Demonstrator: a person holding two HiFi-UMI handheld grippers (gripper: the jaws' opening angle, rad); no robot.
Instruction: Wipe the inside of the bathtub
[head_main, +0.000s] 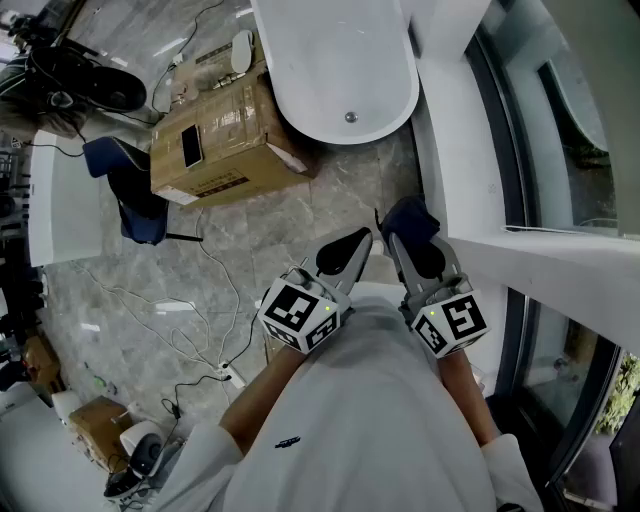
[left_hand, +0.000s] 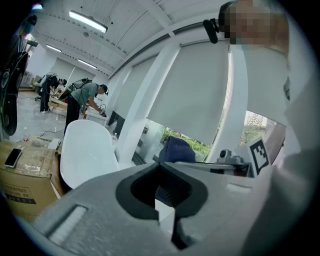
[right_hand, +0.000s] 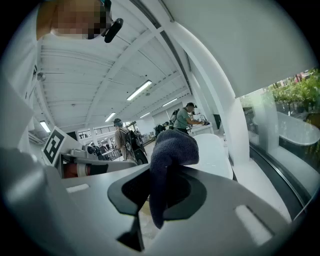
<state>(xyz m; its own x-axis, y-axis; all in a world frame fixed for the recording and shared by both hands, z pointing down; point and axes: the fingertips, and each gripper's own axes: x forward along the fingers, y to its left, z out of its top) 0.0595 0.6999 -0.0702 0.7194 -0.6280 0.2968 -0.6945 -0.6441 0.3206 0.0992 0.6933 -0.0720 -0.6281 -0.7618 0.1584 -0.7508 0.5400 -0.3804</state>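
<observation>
Several thin cables (head_main: 215, 290) trail over the grey marbled floor tiles (head_main: 300, 215) at the left, near a dark blue chair (head_main: 135, 195). Right of the chair sits a brown cardboard box (head_main: 215, 140), glossy with tape on top, with a phone (head_main: 190, 146) lying flat on it. Dark print runs along the side of the box, too small to read. The box's right corner is just beside the tub (head_main: 335, 70), a smooth white oval with a round metal drain (head_main: 351, 117) in its bottom. It stands on the floor well ahead of both grippers.

Nearer the person, the left gripper (head_main: 350, 245) points toward the tub. Its grey jaws are pressed together on nothing, with only the hollow of the black pads open between them. A cube (head_main: 298, 312) of black-and-white square markers caps its rear. Just to the right, the right gripper (head_main: 398, 240) carries a like cube (head_main: 452, 322). Its jaws pinch a dark blue cloth (head_main: 410, 215), soft and nubbly, which bunches above the tips and hangs down through the pad hollow. Neither gripper touches the tub.

A white ledge (head_main: 540, 265) runs along the right, then dark-framed window glass (head_main: 560, 120) with greenery outside. The gripper views show a large hall with white beams, strip lights (left_hand: 87, 21) and people (left_hand: 90, 100) bent forward in the distance.
</observation>
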